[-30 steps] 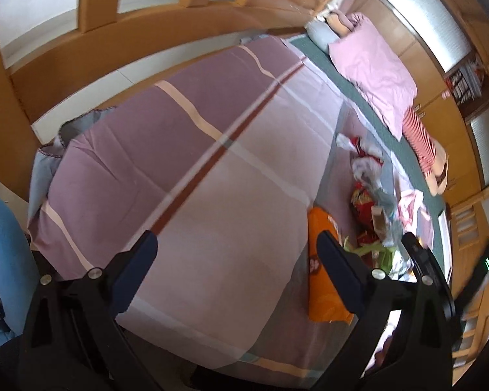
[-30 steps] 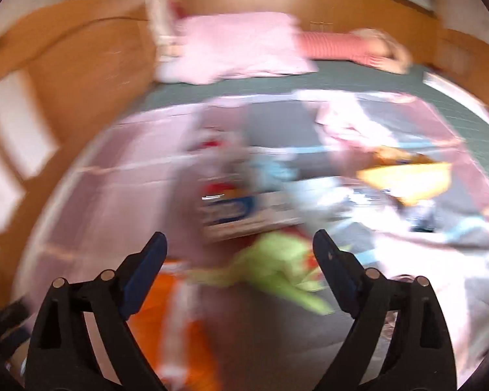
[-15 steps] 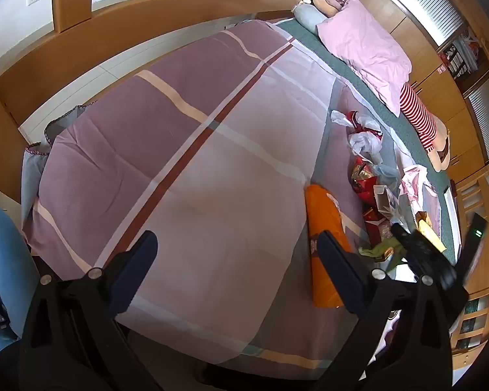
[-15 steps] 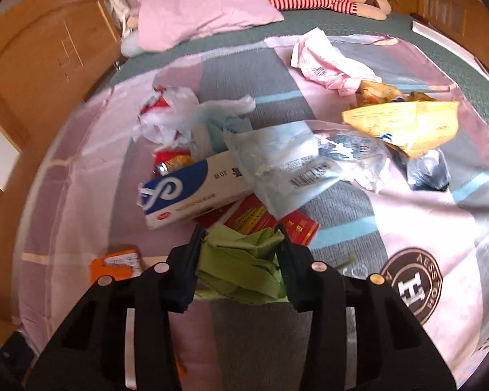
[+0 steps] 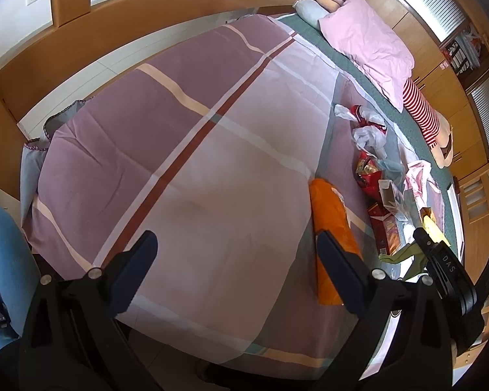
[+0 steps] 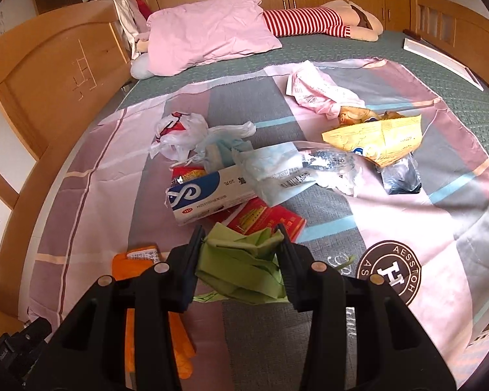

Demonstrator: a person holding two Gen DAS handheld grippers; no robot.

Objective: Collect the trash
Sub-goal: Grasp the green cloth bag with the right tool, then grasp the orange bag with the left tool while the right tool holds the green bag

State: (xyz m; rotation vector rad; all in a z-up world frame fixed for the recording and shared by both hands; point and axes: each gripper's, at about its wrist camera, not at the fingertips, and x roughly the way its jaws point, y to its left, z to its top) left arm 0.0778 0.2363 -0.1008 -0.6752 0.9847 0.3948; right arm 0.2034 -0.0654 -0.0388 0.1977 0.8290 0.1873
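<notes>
Trash is lying scattered over a striped pink-and-grey sheet (image 6: 407, 215) on a bed with a green mattress cover (image 6: 342, 52). The right gripper (image 6: 239, 241) is clenching its 2 fingers on a crumpled green wrapper (image 6: 241, 267), which is bulging between the pads near the front edge of the sheet. Just beyond it, 1 red carton (image 6: 270, 220) is lying flat, partly under 1 blue-and-white box (image 6: 205, 195). A clear plastic bag with a barcode label (image 6: 277, 172) is draping over that box's far end. 1 white plastic bag (image 6: 179, 133) is sitting further back to the left, 1 yellow wrapper (image 6: 381, 140) to the right, with 1 dark crumpled bag (image 6: 400, 176) just beside it, and 1 pink printed bag (image 6: 316, 94) beyond it. 1 orange packet (image 6: 136, 257) is lying left of the right gripper, partly hidden behind its finger.

The left gripper (image 5: 234, 260) is hanging with its fingers spread wide and nothing between them, over a bare stretch of the sheet; the orange packet (image 5: 332, 228) is lying just beside its right finger. At the head of the bed, 1 pink pillow (image 6: 208, 32) and 1 plush doll in red-and-white stripes (image 6: 309, 19) are resting well apart from the litter.
</notes>
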